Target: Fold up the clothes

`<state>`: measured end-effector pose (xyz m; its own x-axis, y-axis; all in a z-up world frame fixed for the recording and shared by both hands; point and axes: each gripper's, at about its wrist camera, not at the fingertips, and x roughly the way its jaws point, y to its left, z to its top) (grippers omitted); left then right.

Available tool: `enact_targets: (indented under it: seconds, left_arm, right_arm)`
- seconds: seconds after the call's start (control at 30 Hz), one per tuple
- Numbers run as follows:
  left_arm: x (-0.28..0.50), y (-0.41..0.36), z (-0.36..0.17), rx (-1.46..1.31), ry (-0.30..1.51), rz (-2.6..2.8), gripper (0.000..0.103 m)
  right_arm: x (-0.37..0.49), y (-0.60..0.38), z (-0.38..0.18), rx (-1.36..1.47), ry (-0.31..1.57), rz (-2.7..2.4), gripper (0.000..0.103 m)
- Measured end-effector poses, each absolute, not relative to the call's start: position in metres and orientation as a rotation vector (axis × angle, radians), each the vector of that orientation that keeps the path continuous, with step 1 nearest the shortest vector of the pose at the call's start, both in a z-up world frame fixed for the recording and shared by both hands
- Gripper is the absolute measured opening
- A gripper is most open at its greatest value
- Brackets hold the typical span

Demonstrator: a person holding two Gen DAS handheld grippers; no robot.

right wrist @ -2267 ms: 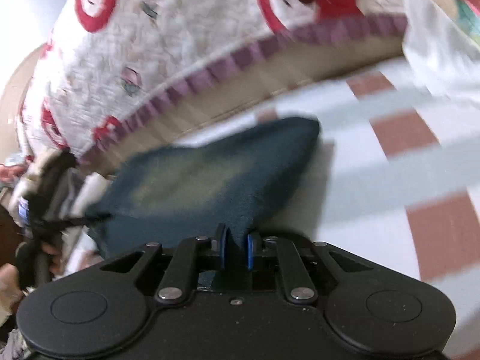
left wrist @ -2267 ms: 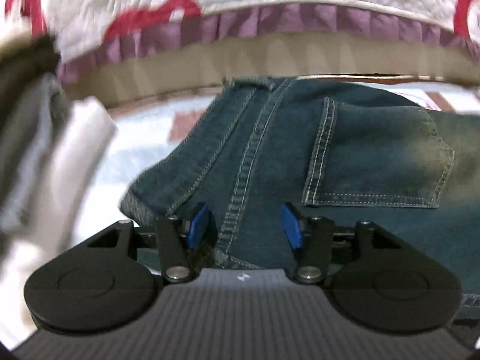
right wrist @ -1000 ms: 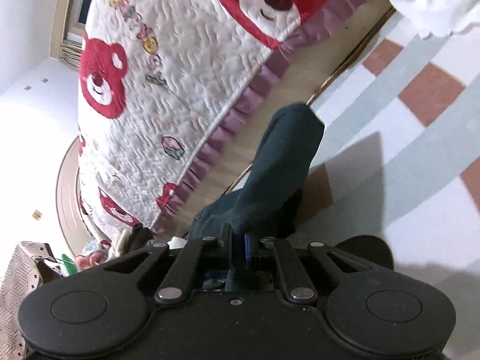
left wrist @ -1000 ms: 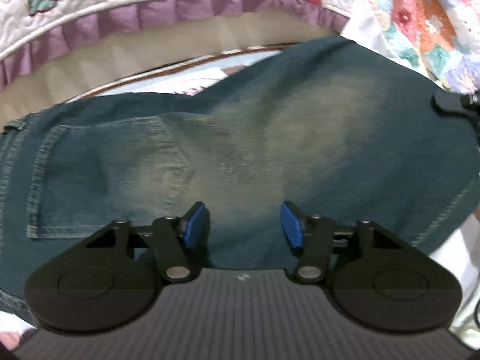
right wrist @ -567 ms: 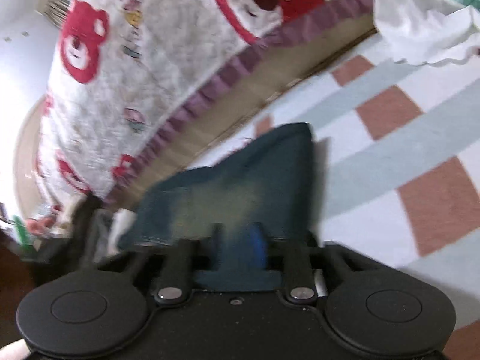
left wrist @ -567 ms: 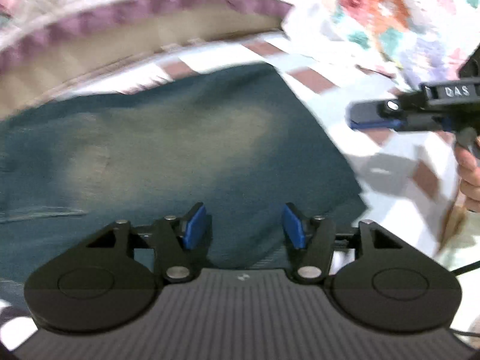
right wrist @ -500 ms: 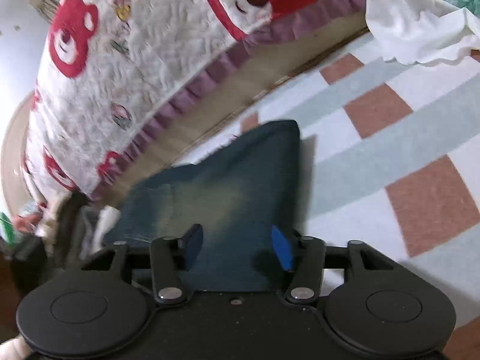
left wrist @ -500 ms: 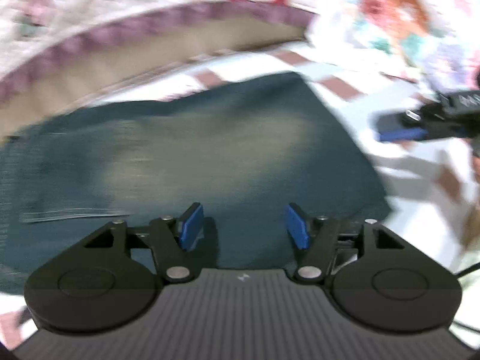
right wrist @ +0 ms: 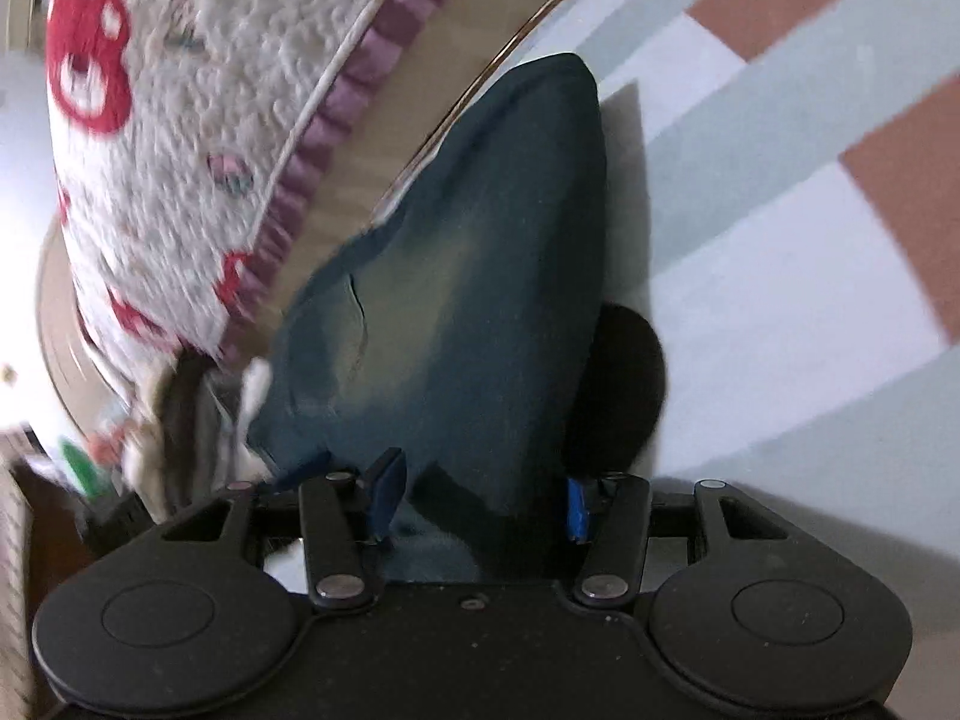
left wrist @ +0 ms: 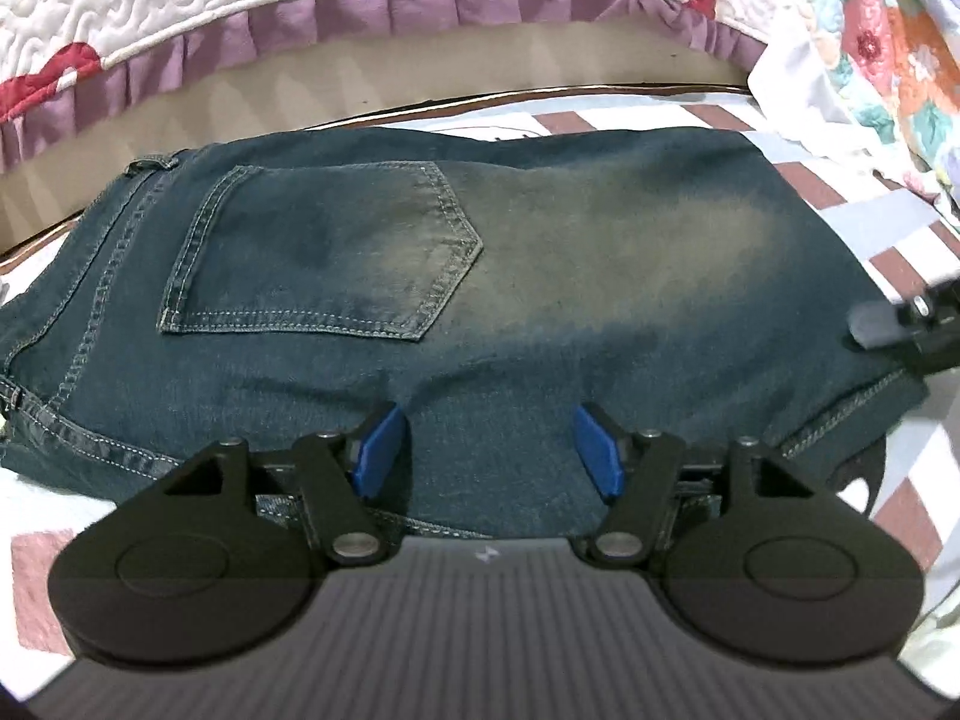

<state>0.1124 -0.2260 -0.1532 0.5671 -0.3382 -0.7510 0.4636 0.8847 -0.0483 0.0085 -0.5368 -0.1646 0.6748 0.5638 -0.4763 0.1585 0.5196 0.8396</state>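
1. In the left wrist view, the jeans (left wrist: 510, 276) were seen folded into a wide slab on the checked sheet (left wrist: 888, 204) of a bed, back pocket (left wrist: 324, 252) upward, waistband toward the left of the picture and a stitched hem at the lower right.
2. The left gripper (left wrist: 489, 450) was held low at the near edge of the denim, its blue fingers (left wrist: 378, 450) spread with cloth between them but not squeezed; it was judged to be placed there for a fresh hold or for smoothing the fold.
3. At the right edge of that view a dark finger of the right gripper (left wrist: 888, 324) was seen just beside the hem end of the jeans.
4. The surface was a sheet of pale blue, white and reddish-brown squares. Behind it stood a quilted cover (left wrist: 300, 6) with red figures and a purple frill, and a floral fabric (left wrist: 888, 42) lay at the upper right.
5. In the right wrist view, somewhat blurred, the jeans (right wrist: 480, 300) were seen end-on, running away from the camera beside the quilted cover (right wrist: 198, 138).
6. The right gripper (right wrist: 480, 504) was held with its fingers (right wrist: 384, 498) spread on either side of the near end of the denim, gripping nothing; the end was judged released so the fold could settle.
7. Further clutter at the left of that view could not be made out.
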Motion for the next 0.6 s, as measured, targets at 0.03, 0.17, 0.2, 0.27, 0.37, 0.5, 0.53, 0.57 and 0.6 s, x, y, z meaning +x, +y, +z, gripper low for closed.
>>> enact_targets:
  seconds: [0.03, 0.17, 0.2, 0.27, 0.37, 0.5, 0.53, 0.57, 0.6]
  left_arm:
    - [0.112, -0.227, -0.153, 0.166, 0.844, -0.474, 0.063]
    - [0.112, -0.223, -0.154, 0.149, 0.847, -0.48, 0.063]
    - [0.111, -0.224, -0.155, 0.153, 0.846, -0.48, 0.063]
    - [0.11, -0.224, -0.155, 0.149, 0.842, -0.479, 0.064]
    - [0.111, -0.223, -0.155, 0.111, 0.854, -0.469, 0.064]
    - [0.113, -0.225, -0.154, 0.095, 0.908, -0.492, 0.064]
    - [0.115, -0.226, -0.153, 0.087, 0.93, -0.497, 0.064]
    - [0.116, -0.227, -0.152, 0.077, 0.949, -0.505, 0.064]
    - [0.116, -0.228, -0.151, 0.06, 0.964, -0.516, 0.064]
  right_arm:
    - [0.014, -0.534, -0.164, 1.012, 0.809, 0.279, 0.058]
    - [0.019, -0.518, -0.147, 0.909, 0.729, 0.268, 0.016]
    - [0.018, -0.515, -0.142, 0.883, 0.705, 0.271, 0.014]
    - [0.016, -0.514, -0.13, 0.9, 0.652, 0.29, 0.013]
    - [0.013, -0.511, -0.116, 0.92, 0.598, 0.327, 0.013]
    - [0.014, -0.508, -0.109, 0.926, 0.578, 0.357, 0.013]
    - [0.013, -0.508, -0.107, 0.928, 0.574, 0.366, 0.013]
    - [0.013, -0.509, -0.106, 0.937, 0.571, 0.378, 0.013]
    - [0.011, -0.511, -0.105, 0.948, 0.565, 0.389, 0.013]
